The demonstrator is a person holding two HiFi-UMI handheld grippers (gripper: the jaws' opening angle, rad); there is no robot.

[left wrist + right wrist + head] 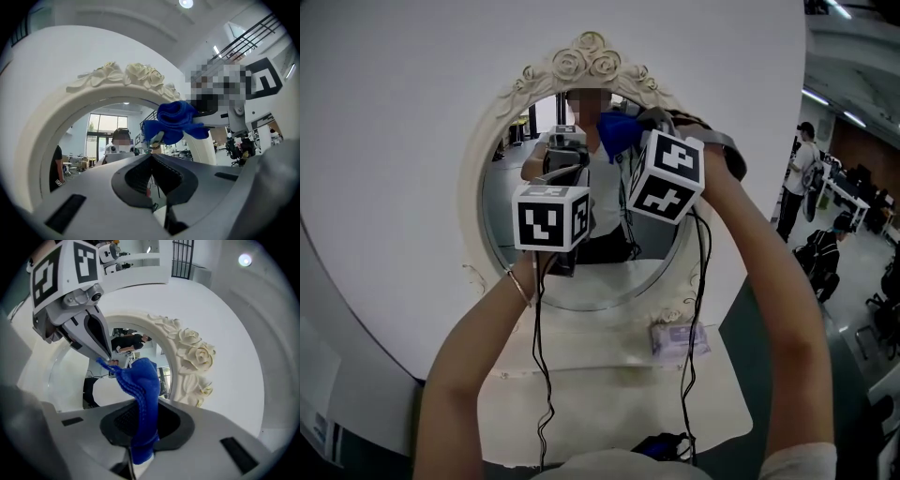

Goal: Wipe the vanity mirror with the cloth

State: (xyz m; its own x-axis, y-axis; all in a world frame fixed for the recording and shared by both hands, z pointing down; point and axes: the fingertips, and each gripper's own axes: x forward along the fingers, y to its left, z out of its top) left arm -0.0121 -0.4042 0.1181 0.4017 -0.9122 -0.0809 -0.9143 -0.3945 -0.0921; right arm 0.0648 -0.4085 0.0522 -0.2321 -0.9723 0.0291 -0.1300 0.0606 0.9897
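The right gripper (140, 423) clenches the blue cloth (143, 380) up by the mirror (600, 281), near its one o'clock rim. The left gripper (151, 157), also clamped, nips the cloth's corner, probably to stretch it flat for wiping.

Both forearms reach up and away from the body, the left arm (478, 366) at the left and the right arm (773, 309) at the right. The right wrist bends inward, so the two grippers sit close together at the far end. The left gripper (150, 155) has its jaws pressed together, with nothing seen between them. The right gripper (138, 423) — angled toward the left one — is clamped on the blue cloth (140, 380), which stands up out of its jaws.
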